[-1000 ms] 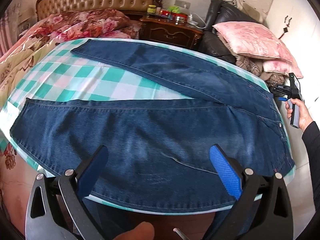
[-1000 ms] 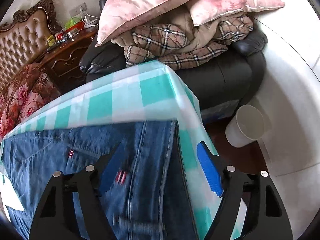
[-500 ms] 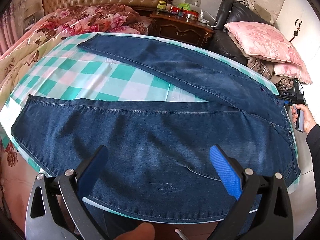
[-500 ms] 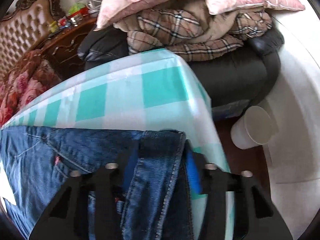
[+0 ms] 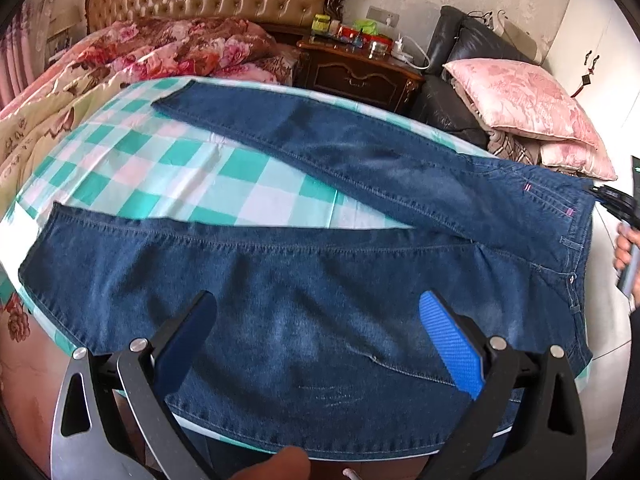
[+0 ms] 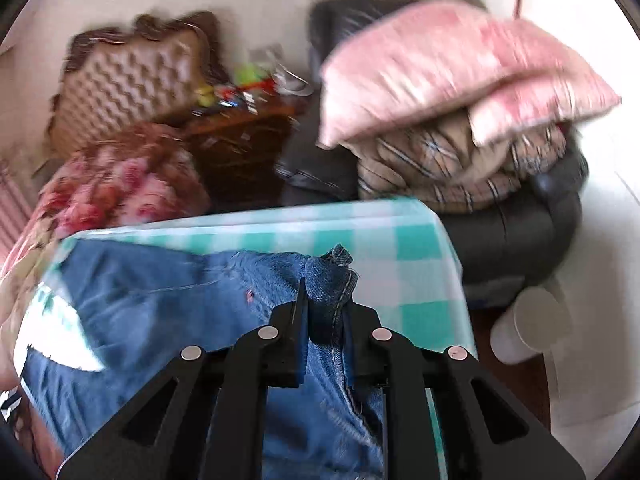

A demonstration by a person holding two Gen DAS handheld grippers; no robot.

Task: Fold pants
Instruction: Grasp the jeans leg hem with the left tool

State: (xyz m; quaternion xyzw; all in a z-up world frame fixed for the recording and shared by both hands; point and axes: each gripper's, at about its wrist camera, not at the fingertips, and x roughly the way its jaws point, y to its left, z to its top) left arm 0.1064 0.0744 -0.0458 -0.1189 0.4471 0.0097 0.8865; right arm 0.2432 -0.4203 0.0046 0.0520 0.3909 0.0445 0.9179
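The jeans [image 5: 304, 312] lie spread flat on the table [image 5: 256, 192] with its green-checked cloth, legs splayed in a V, waistband at the right end. The right tool [image 6: 325, 312] is closing on the far corner of the waistband [image 6: 334, 276], with a bunched bit of denim pinched between its pads and lifted slightly off the cloth. The left tool [image 5: 316, 336] hangs wide open above the near leg, holding nothing.

I reckon the step is bringing one leg over the other. To do it well, keep that pinch deep enough to catch both layers, since thick denim slips out of a shallow bite. Lift only enough to clear the near leg, and carry it across evenly. The left tool should probably grab that same leg further along so the leg travels together instead of dragging and twisting.
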